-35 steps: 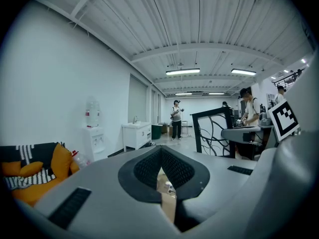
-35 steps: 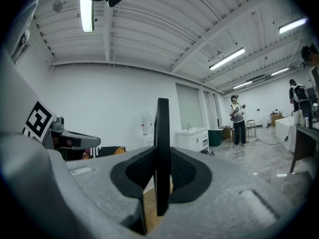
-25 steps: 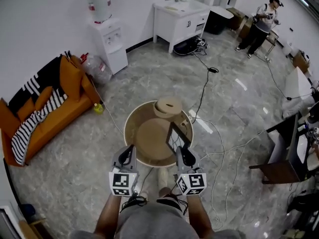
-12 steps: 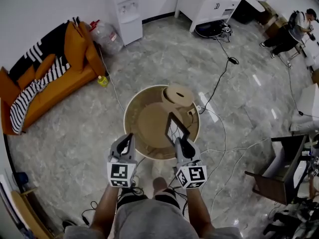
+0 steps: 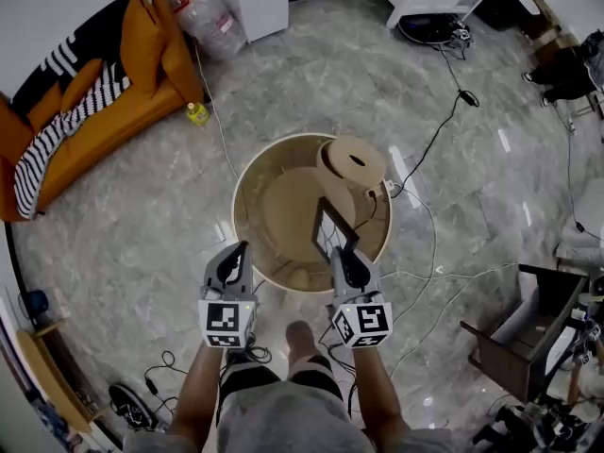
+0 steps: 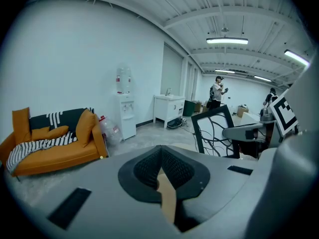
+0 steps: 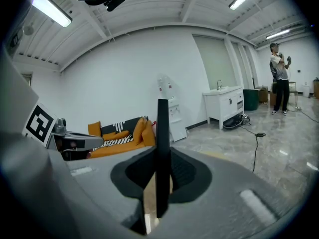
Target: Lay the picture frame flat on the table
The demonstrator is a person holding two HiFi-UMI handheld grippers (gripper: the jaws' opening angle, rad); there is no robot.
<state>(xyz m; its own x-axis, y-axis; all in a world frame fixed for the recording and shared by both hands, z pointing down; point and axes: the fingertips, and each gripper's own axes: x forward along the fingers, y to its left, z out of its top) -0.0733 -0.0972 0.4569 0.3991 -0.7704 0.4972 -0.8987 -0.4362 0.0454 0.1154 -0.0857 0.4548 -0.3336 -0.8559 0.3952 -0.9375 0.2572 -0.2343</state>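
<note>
A black picture frame (image 5: 331,228) with a white, line-patterned face stands upright over the near right part of the round tan table (image 5: 257,173). My right gripper (image 5: 345,260) is shut on the frame's near lower edge. In the right gripper view the frame (image 7: 162,148) shows edge-on as a thin dark bar between the jaws of the right gripper (image 7: 162,185). My left gripper (image 5: 232,264) hovers at the table's near left rim, shut and holding nothing. In the left gripper view the left gripper (image 6: 160,158) points at the frame (image 6: 213,130), off to its right.
A round wooden stool-like piece (image 5: 356,159) sits at the table's far right. Cables (image 5: 429,272) trail over the grey floor on the right. An orange sofa (image 5: 90,111) stands far left, a dark chair (image 5: 514,333) at the right. A person (image 7: 280,76) stands far off.
The head view has tilted down, so the table sits higher in the picture. The right gripper still holds the frame upright; both grippers keep about the same places by the table.
</note>
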